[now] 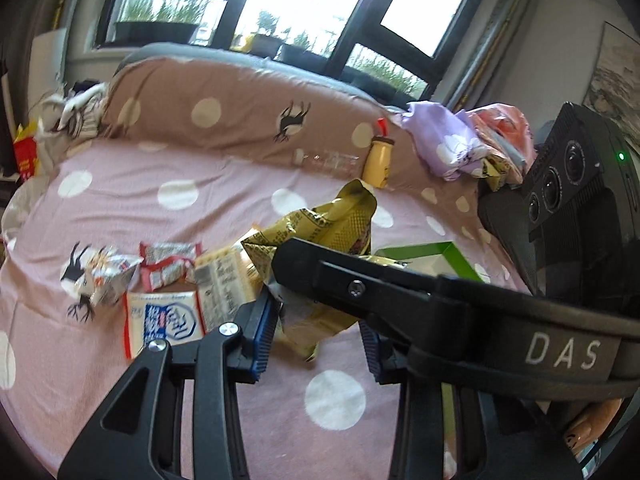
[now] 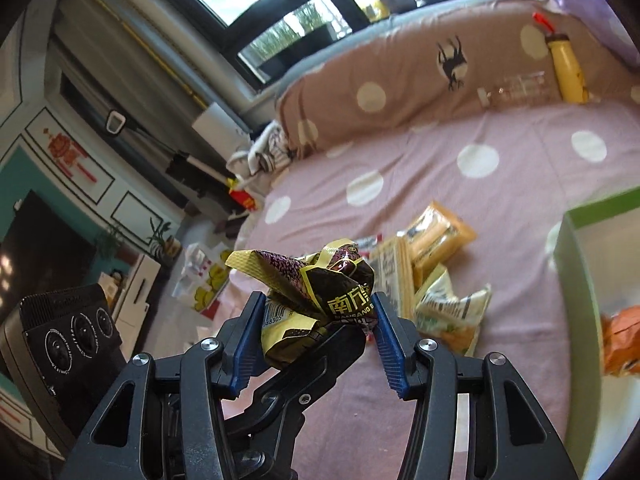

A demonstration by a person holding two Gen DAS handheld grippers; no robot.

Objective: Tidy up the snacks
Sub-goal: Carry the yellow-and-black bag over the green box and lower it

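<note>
Crosswise, yellow snack bag point(image 2: 316, 296), tail leftward

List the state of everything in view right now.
right gripper, shut on the yellow snack bag
left gripper, shut on the same bag
yellow snack bag, crumpled, held in the air
green box, open
yellow bottle, leaning on the pillow
clear bottle, lying on its side

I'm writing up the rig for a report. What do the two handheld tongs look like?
Both are alike. The left tongs and right tongs have matte black linkage arms with triangular cut-outs and silver pivot bolts, ending in ribbed blue pads. A black body behind carries three round lenses, a small green light and white letters "DAS". No cables or sleeves show.
</note>
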